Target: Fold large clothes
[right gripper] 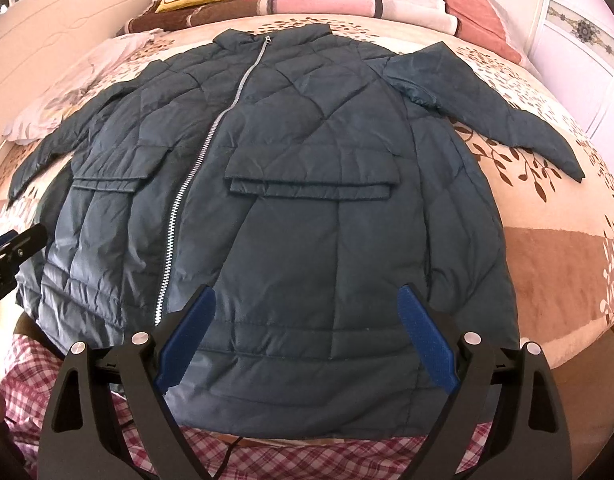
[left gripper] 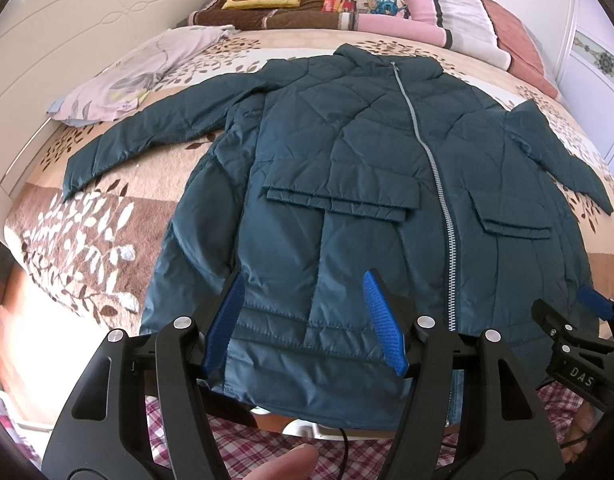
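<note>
Teal quilted jacket [left gripper: 347, 184] flat on bed [left gripper: 87, 232]; left gripper [left gripper: 303, 320], right gripper [right gripper: 307, 336] wide, empty; "DAS" label.

Quilted synthetic cloth with a slight sheen on the jacket [left gripper: 339, 184], creased and stitched in diamonds, ahead of both grippers. Bright metal teeth on the zip [left gripper: 439, 184] running up its front. Matt black plastic arms with ribbed blue pads [right gripper: 427, 344] and shiny metal pins on the right gripper [right gripper: 307, 340]; same on the left gripper [left gripper: 305, 320]. Soft, fuzzy printed bedspread [right gripper: 555, 280] beyond. Checked woven cloth [right gripper: 267, 460] below.
</note>
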{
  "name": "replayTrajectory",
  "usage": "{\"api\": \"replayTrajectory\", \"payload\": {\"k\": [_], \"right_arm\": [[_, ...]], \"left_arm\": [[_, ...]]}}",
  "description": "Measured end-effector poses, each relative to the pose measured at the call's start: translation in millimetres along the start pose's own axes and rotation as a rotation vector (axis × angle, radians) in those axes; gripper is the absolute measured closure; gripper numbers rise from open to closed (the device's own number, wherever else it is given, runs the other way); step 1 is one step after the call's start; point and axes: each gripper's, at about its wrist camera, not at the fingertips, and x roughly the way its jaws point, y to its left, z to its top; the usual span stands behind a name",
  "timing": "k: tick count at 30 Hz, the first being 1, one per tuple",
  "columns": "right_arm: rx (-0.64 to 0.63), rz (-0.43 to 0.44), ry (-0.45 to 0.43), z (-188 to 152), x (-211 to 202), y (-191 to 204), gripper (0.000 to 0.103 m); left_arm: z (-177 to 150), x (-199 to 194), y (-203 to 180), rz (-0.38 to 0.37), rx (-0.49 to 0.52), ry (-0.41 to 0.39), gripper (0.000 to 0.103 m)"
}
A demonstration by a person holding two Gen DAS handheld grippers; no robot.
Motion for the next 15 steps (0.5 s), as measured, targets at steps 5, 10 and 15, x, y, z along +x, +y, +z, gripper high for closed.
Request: {"api": "replayTrajectory", "payload": {"k": [5,10,15], "right_arm": [[0.001,0.001,0.001,-0.4,-0.1,0.3,0.014],[0.004,0.007,0.005,-1.0,0.2,0.7,0.014],[0.018,0.020,0.009,-1.9,0.9,-1.2,0.014]], "left_arm": [[-2.6,2.4,-1.4,0.000,0.000,0.001,0.041],[-3.8,2.8,-1.0,0.001,0.000,0.003,0.041],[-5.2,3.5,-0.8,0.000,0.000,0.005,0.041]]}}
